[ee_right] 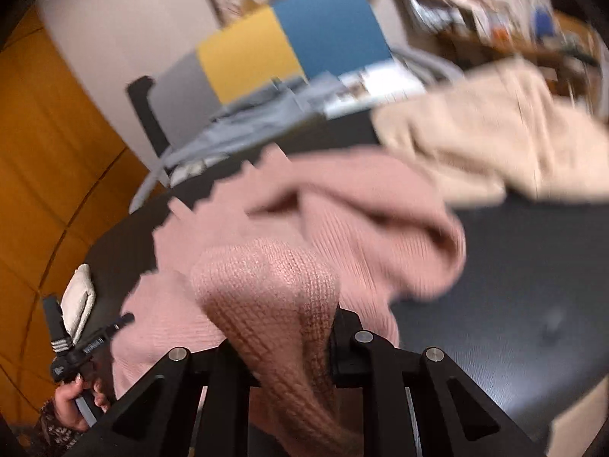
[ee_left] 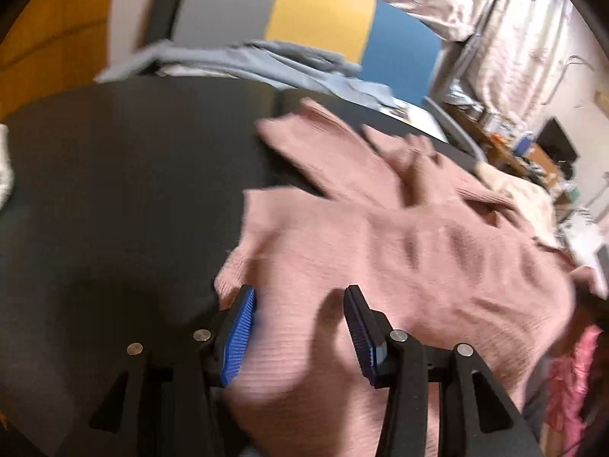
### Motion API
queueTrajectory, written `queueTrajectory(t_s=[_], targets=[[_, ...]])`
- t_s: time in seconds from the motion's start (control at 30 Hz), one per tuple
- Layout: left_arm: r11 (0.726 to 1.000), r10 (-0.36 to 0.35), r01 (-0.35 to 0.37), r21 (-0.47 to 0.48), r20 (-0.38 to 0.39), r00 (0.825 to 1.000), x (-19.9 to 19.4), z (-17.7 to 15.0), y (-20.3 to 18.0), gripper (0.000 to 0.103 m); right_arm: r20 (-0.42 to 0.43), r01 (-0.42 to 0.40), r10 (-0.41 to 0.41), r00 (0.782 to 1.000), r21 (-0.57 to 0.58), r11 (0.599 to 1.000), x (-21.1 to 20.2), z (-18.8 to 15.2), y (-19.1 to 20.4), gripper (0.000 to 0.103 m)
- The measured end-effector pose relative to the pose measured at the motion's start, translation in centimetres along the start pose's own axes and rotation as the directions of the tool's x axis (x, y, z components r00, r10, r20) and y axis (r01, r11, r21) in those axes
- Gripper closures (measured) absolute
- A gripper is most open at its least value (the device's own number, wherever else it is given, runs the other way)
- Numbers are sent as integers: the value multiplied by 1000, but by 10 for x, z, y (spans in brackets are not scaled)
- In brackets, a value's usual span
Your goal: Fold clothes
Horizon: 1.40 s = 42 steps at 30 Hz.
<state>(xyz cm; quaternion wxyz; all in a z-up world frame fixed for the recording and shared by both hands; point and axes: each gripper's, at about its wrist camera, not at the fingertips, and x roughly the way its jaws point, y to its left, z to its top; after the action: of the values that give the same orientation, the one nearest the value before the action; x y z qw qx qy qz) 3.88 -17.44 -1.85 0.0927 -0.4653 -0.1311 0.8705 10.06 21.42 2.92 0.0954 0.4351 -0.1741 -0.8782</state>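
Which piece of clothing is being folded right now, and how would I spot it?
Find the big black table. A cream garment lies at its far edge, and nearer sprawls the pink ribbed knit sweater. It alone is pink, bunched in the right gripper.

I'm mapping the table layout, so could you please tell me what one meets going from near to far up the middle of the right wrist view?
Right tongs shut on a bunched fold of the pink knit sweater → black table → grey-blue garment → yellow panel.
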Motion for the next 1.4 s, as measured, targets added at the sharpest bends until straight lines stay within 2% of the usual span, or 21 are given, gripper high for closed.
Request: queueTrajectory(t_s=[0.07,0.1,0.13,0.17,0.27,0.3,0.43,0.53,0.67,0.83,0.93,0.97,1.03,1.1,1.13,1.2,1.27,1.3,1.33,1.4], targets=[[999,3,-2,49,-16,1000,5,1,-11,60,-50,8,-7,999,27,1000,18,-12,-9,86],[996,15,-15,91,-7,1000,5,2,-17,68,-60,4,-2,998,35,999,23,-15,-12,86],[992,7,-6,123,-9,1000,5,2,-22,70,-63,0,2,998,40,999,26,-17,-13,86],[988,-5,7,153,-14,1000,5,2,-27,77,-66,-4,7,998,45,999,29,-19,-15,85],[966,20,-17,257,-9,1000,9,-4,-46,85,-73,-3,5,997,31,1000,35,-22,-17,85],[964,18,-18,264,1,1000,8,-6,-49,90,-75,2,-1,997,17,1000,35,-22,-16,85],[962,-6,-10,272,57,998,-5,-6,-55,93,-65,-4,7,998,40,999,38,-22,-17,85],[957,-55,9,289,152,987,-38,9,-61,94,2,-24,24,1000,55,998,24,-16,-17,85],[945,-153,70,321,242,958,-83,31,-70,94,96,-42,43,994,-13,999,-9,2,-5,85],[920,-300,217,327,233,925,-111,30,-77,94,198,-37,42,979,-29,999,-47,19,9,85],[902,-344,264,342,196,918,-112,18,-83,94,270,18,-11,963,-21,1000,-67,23,11,85],[899,-343,266,349,182,922,-108,14,-85,94,283,42,-37,958,-14,999,-72,24,10,85],[907,-305,244,344,135,943,-92,5,-86,93,265,88,-86,960,5,996,-67,25,4,85],[924,-245,217,314,49,968,-59,-1,-83,93,233,133,-135,963,23,991,-59,25,-2,85],[934,-201,193,302,-4,980,-41,-4,-81,93,199,157,-159,967,27,987,-48,24,-5,85],[949,-126,157,272,-130,983,-4,-13,-78,91,101,205,-207,973,23,978,-14,18,-12,85],[951,-122,149,272,-114,986,-5,-14,-75,85,-5,218,-218,976,-4,976,17,8,-17,83],[950,-134,161,269,-118,984,-9,-12,-71,83,-60,218,-219,974,-20,976,32,1,-19,79],[948,-148,176,265,-125,981,-14,-9,-68,83,-82,222,-224,971,-29,975,39,-2,-20,77],[955,-159,178,237,-96,983,-25,1,-53,83,-40,238,-239,970,-30,971,26,1,-19,63]])
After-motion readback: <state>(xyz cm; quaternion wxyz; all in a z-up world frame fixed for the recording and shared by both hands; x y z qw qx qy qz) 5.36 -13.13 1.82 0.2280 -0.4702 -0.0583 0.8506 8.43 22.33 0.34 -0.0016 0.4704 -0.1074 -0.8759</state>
